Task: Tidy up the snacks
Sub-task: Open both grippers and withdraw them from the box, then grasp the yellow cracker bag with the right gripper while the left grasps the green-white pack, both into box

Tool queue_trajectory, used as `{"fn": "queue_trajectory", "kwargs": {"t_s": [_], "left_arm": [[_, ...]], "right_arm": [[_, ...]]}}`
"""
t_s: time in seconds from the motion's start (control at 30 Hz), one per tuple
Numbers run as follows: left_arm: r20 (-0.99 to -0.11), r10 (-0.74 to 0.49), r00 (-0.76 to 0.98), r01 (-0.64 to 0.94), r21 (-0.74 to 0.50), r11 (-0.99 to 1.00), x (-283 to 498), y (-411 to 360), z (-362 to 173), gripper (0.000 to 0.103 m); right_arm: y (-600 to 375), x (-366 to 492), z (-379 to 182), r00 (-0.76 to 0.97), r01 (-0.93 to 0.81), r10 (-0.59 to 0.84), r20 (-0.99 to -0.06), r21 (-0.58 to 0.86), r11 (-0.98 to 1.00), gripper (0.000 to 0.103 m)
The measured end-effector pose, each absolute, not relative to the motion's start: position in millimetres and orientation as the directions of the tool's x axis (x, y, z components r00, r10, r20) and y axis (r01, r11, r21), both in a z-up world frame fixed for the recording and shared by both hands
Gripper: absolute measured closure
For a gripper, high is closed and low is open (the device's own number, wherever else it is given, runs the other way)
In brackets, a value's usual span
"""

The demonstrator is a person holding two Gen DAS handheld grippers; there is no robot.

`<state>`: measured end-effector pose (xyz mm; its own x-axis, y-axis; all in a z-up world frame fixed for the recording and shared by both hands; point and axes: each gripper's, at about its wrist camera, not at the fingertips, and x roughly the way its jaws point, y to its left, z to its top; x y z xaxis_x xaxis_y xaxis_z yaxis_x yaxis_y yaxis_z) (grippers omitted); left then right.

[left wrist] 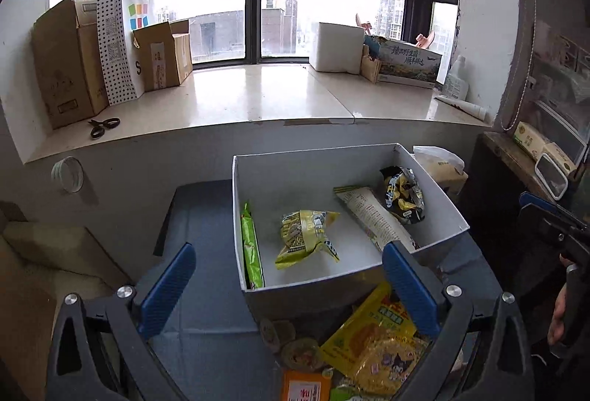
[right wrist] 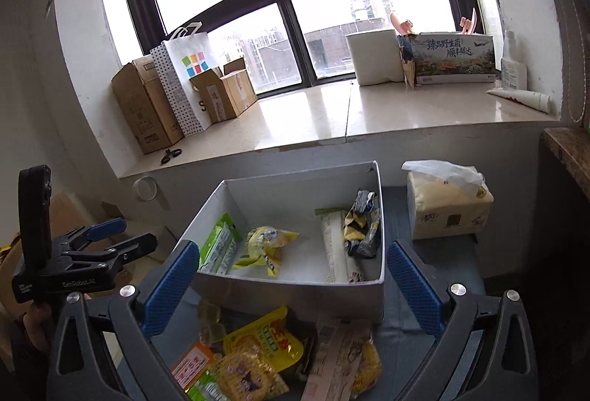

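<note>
- Left tongs [left wrist: 289, 284] gape wide, holding nothing, above the near wall of the white box [left wrist: 295, 165]
- Right tongs [right wrist: 293, 281] also gape wide and empty over the box's near edge
- Loose snacks [right wrist: 258, 353] lie on the bench [left wrist: 206, 216] just before the box
- Inside the box: green pack [left wrist: 251, 249] against the left wall, yellow bag [left wrist: 308, 237] in the middle, black-yellow bag [left wrist: 403, 196] at right
- Tissue pack [right wrist: 448, 213] stands beside the box
</note>
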<state>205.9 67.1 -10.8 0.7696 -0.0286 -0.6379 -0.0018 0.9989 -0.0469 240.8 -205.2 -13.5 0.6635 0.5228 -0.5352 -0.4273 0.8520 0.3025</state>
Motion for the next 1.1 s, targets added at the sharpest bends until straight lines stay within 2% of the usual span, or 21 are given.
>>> {"fn": "queue_trajectory", "kwargs": {"t_s": [0.07, 0.23, 0.37, 0.5, 0.67, 0.77, 1.1], "left_arm": [[-0.629, -0.032, 0.777, -0.003, -0.055, 0.998, 177, 67, -11, 0.0], [-0.642, -0.024, 0.766, -0.02, -0.062, 0.998, 120, 66, -27, 0.0], [-0.676, -0.051, 0.735, -0.039, -0.117, 0.992, 97, 72, -48, 0.0], [-0.682, -0.058, 0.729, -0.046, -0.133, 0.99, 86, 77, -55, 0.0], [-0.67, -0.047, 0.741, -0.062, -0.137, 0.989, 77, 84, -55, 0.0], [-0.673, -0.027, 0.739, -0.07, -0.117, 0.991, 72, 87, -56, 0.0], [-0.703, 0.028, 0.711, -0.107, -0.069, 0.992, 58, 98, -72, 0.0]], "right_arm": [[-206, 219, -16, 0.635, -0.44, 0.531, -0.561, 0.302, 0.846, 0.0], [-210, 161, -34, 0.685, -0.415, 0.477, -0.551, 0.242, 0.877, 0.0], [-209, 140, -66, 0.651, -0.399, 0.49, -0.579, 0.289, 0.87, 0.0], [-192, 140, -94, 0.587, -0.419, 0.469, -0.659, 0.249, 0.873, 0.0], [-159, 150, -118, 0.537, -0.485, 0.462, -0.706, 0.191, 0.854, 0.0], [-132, 163, -128, 0.536, -0.514, 0.408, -0.739, 0.098, 0.852, 0.0], [-80, 188, -173, 0.484, -0.569, 0.301, -0.822, -0.034, 0.822, 0.0]]}}
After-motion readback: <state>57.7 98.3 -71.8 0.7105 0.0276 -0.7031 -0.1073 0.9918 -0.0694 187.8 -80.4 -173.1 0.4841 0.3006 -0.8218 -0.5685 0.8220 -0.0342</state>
